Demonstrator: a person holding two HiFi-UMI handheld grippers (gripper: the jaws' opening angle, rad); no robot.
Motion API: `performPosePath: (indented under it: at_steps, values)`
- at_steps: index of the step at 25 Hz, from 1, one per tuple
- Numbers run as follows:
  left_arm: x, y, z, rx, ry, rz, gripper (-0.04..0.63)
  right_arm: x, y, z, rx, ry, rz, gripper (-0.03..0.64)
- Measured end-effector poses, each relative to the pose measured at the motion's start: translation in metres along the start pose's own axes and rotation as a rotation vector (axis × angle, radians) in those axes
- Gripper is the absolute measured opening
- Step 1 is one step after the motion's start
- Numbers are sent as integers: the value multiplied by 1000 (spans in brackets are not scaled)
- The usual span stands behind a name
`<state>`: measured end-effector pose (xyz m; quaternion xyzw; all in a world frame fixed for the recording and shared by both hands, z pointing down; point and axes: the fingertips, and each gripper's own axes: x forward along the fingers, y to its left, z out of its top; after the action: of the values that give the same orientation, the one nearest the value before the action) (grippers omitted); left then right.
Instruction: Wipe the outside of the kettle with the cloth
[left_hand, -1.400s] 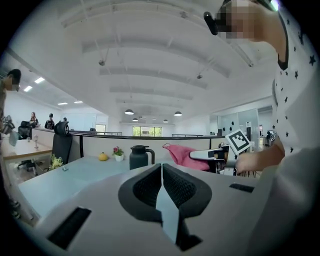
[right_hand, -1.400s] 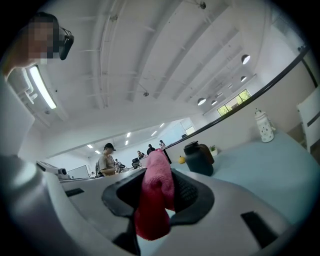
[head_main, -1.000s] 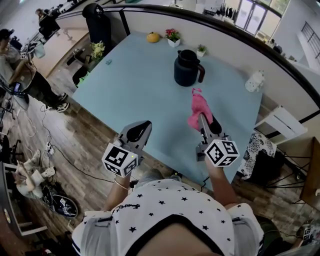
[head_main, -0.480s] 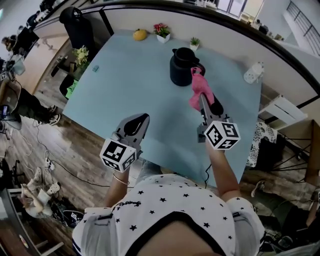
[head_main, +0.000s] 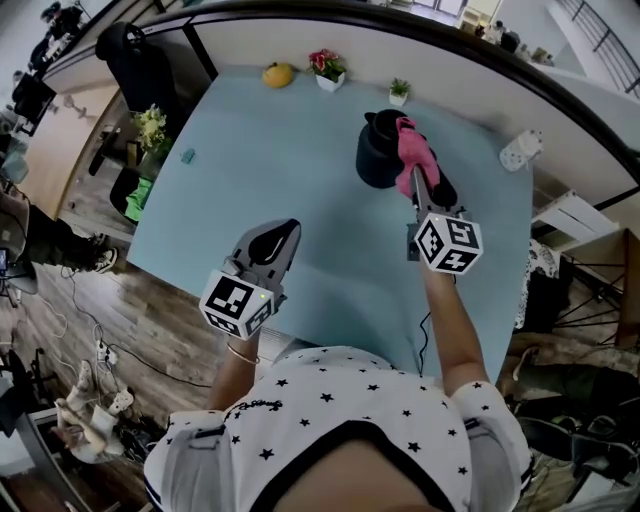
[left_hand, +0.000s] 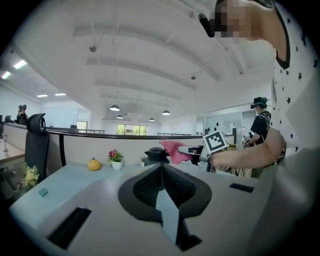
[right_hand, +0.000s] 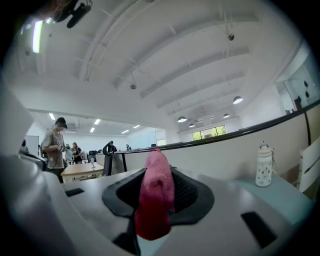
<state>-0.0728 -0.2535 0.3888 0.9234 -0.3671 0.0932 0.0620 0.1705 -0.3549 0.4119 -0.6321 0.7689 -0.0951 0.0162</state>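
Kettle (head_main: 380, 155), black w/ a lid, stands on the pale blue table (head_main: 270, 170), upper right of ctr in the head view and well back from the near edge. Right gripper (head_main: 414, 176) points up-frame at it, jaws clamped on a pink cloth (head_main: 410, 148). Its own view shows the cloth bunched btw the 2 jaws and hanging down over them. In the head view the cloth overlaps the kettle's upper right side, by the lid. The left gripper view also puts it at the kettle's top, right of the lid, tho actual contact can't be confirmed. Left gripper (head_main: 288, 232) hovers lower left of ctr over the table's near edge, well apart from the kettle, jaws pressed together w/ nothing btw them. Along the table's far edge, top of frame, stand a yellow fruit (head_main: 278, 73), a small white pot of red flowers (head_main: 328, 68) and a small green plant (head_main: 400, 91). White bottle (head_main: 520, 151) stands near the table's right corner, upper right of frame. Black office chair (head_main: 135, 60) sits off the table at upper left. Person's star-print shirt (head_main: 330, 420) fills the bottom of the frame.
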Motion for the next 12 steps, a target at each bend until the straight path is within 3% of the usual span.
performPosePath:
  at_steps: [4, 12]
  values:
    - [7, 25, -6, -22, 15, -17, 34, 28, 0, -13, -126, 52, -41, 133]
    - [18, 45, -10, -24, 39, -42, 34, 48, -11, -38, -169, 131, -101, 133]
